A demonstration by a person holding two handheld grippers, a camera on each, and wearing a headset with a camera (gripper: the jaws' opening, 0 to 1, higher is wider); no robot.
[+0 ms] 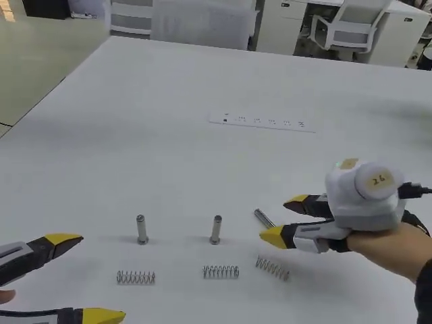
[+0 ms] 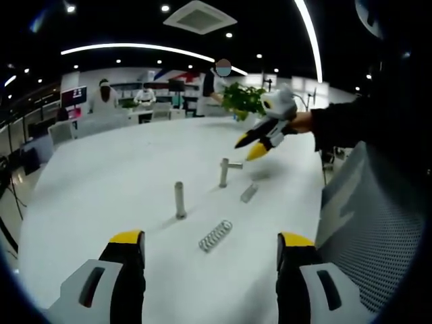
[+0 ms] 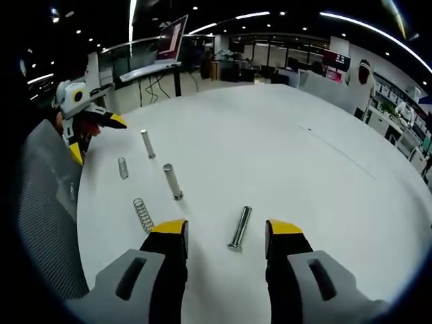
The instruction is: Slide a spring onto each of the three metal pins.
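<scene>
At a white table (image 1: 202,162), a person is working two yellow-tipped grippers along a row of pins and springs.

Far to the left of the middle pin (image 1: 215,229), and nearer the person than it, the left gripper (image 1: 101,277) is reaching in. Its jaws are spread wide and are gripping nothing. In the left gripper view they are pointing along the row toward that pin.

The left pin (image 1: 142,229) is standing upright to the left of the middle pin, level with it. The left spring (image 1: 136,277) is lying on its side, left of the middle pin and nearer the person, just past the left gripper's jaw tips.

The middle pin is standing upright too. The middle spring (image 1: 221,271) is lying flat just in front of it, on the person's side.

Just right of the middle pin, the third pin (image 1: 261,217) is lying on its side on the table. The right gripper (image 1: 275,217) is gaping around its far end, one jaw on either side. In the right gripper view the pin is sitting between the jaw tips, apart from both.

The right spring (image 1: 273,268) is lying right of the middle pin and nearer the person, close beneath the right gripper. All three springs are lying loose, apart from the pins.

Well beyond the middle pin, a power strip (image 1: 263,122) is sitting on the tabletop.
</scene>
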